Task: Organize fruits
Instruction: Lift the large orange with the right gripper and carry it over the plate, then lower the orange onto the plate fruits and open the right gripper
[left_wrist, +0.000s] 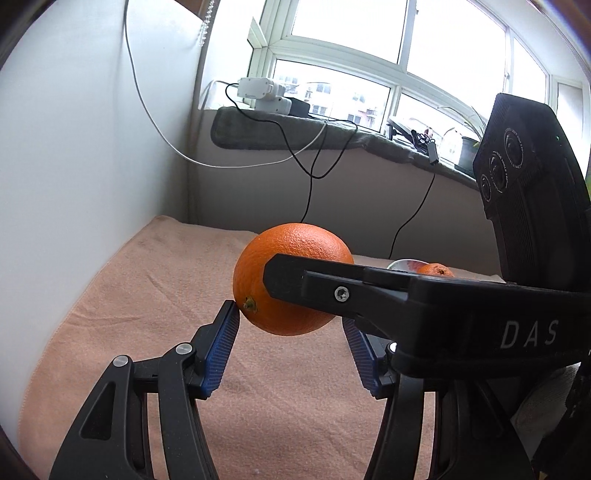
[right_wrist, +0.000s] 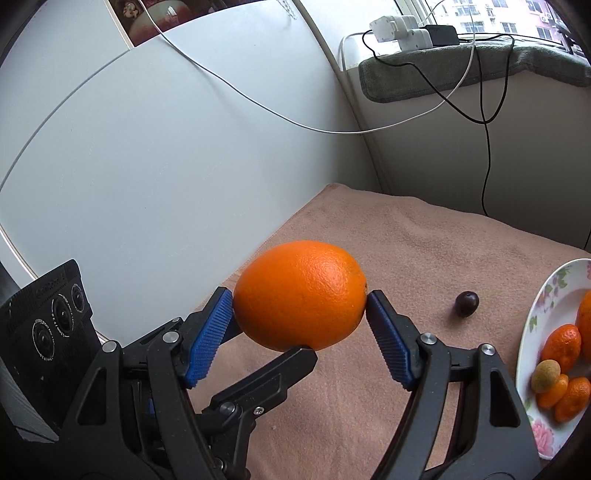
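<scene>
A large orange (left_wrist: 291, 277) hangs in the air above the peach towel (left_wrist: 147, 295). Both grippers meet at it. In the right wrist view my right gripper (right_wrist: 300, 300) has its blue pads touching both sides of the orange (right_wrist: 301, 295). In the left wrist view my left gripper (left_wrist: 290, 314) has its left pad touching the orange near the stem; its right pad is partly hidden behind the right gripper's black finger (left_wrist: 314, 284), so contact there is unclear. A flowered white plate (right_wrist: 532, 332) at the right holds several small oranges (right_wrist: 561, 345) and a tan round fruit (right_wrist: 546, 376).
A small dark fruit (right_wrist: 467, 303) lies on the towel (right_wrist: 406, 258) left of the plate. A white wall panel (right_wrist: 147, 166) bounds the towel on the left. Cables (right_wrist: 485, 155) hang from a sill with chargers (left_wrist: 262, 94) at the back.
</scene>
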